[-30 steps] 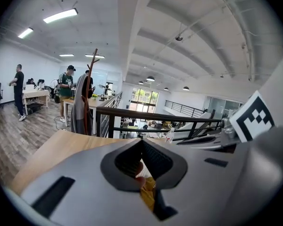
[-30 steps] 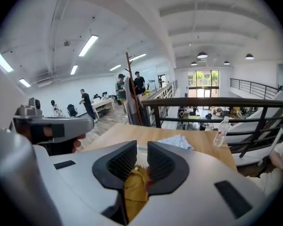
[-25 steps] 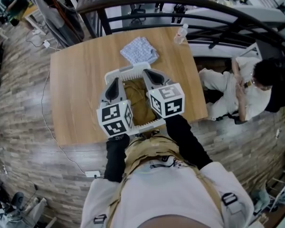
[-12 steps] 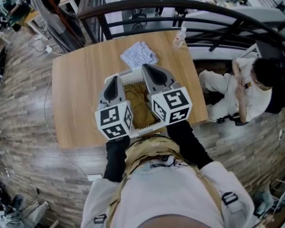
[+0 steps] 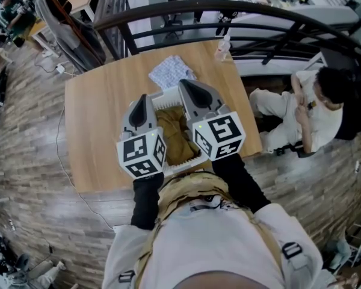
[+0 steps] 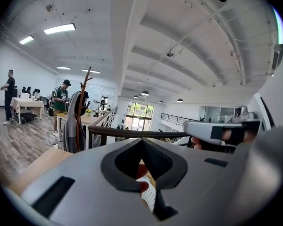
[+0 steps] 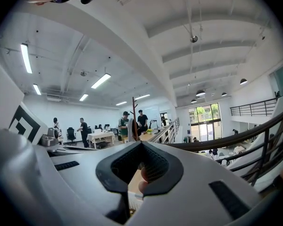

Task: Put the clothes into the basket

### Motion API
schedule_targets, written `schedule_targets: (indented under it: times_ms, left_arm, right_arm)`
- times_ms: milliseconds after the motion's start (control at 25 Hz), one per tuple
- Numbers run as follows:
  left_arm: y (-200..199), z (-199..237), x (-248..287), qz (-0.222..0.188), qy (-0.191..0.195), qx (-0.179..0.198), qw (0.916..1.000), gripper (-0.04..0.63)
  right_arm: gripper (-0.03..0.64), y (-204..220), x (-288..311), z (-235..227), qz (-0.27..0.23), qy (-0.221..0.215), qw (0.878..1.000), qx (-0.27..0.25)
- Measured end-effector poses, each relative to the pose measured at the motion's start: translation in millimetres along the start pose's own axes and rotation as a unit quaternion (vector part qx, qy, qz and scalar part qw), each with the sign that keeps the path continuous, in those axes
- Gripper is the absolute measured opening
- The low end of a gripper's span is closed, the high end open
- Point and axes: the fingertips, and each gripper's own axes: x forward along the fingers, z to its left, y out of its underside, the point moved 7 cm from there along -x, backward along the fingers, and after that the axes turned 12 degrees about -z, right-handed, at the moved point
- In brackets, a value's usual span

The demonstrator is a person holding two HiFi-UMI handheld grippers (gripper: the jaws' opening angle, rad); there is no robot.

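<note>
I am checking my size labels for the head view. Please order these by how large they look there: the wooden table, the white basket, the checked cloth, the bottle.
1. wooden table
2. white basket, partly hidden, yet clearly bigger than the cloth
3. checked cloth
4. bottle

No legible text or labels

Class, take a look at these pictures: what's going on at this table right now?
A person holds a gripper in each hand above a white basket on a wooden table. A brown garment already lies in the basket. A patterned cloth lies on the table just beyond the basket, not yet put in. The left gripper and the right gripper hover over the basket, jaws shut, with nothing held.
</note>
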Motion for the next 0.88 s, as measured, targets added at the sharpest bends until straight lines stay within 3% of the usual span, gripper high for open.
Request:
schedule_targets:
  times_ms: [880]
  left_arm:
    - [-8.8,-17.0,5.7,-0.010,0.003,0.015,0.9998,0.002]
  right_arm:
    - [0.023,-16.7,-1.3,-9.5,-0.022,-0.023,0.999,-0.003]
